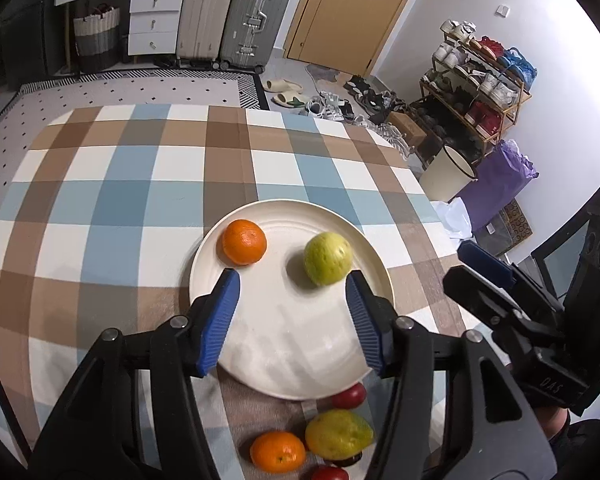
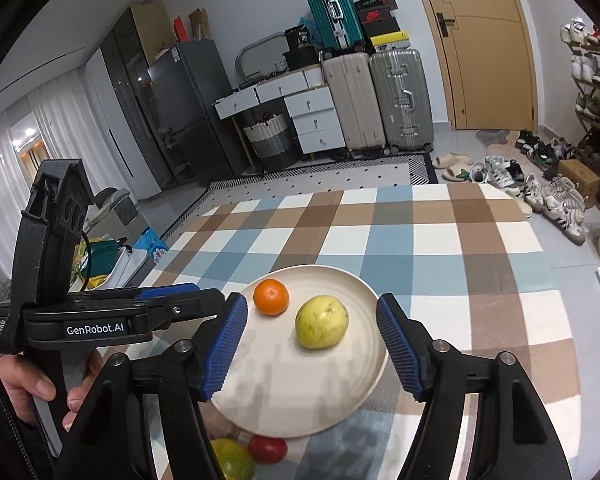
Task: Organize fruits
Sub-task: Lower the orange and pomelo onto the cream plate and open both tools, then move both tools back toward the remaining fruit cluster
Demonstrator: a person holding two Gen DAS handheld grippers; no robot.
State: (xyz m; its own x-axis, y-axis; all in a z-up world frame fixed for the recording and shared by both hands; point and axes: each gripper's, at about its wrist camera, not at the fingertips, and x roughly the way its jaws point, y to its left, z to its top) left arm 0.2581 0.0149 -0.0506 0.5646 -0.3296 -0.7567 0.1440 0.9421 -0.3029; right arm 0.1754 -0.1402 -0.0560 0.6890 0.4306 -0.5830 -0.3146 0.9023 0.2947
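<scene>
Both your tools, left tool (image 1: 292,280) and right tool (image 2: 312,312), stand apart and empty above the round cream plate (image 1: 300,344), centre frame, holding a round orange mandarin (image 1: 244,242) and a yellow-green guava (image 1: 327,258). Next: collect the loose mandarin (image 1: 278,451) on the checked table (image 1: 140,200), bottom edge.

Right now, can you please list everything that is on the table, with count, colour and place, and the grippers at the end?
plate: one, cream, middle of the checked tablecloth.
orange: one, on the plate, left part.
green-yellow fruit: one, on the plate, right of the orange.
second orange: one, on the cloth, near side of the plate.
second green-yellow fruit: one, beside that orange.
red fruits: at least two, small, on the cloth at the plate's near edge.
left gripper: black, blue pads, open, empty.
right gripper: same, open, empty.
</scene>
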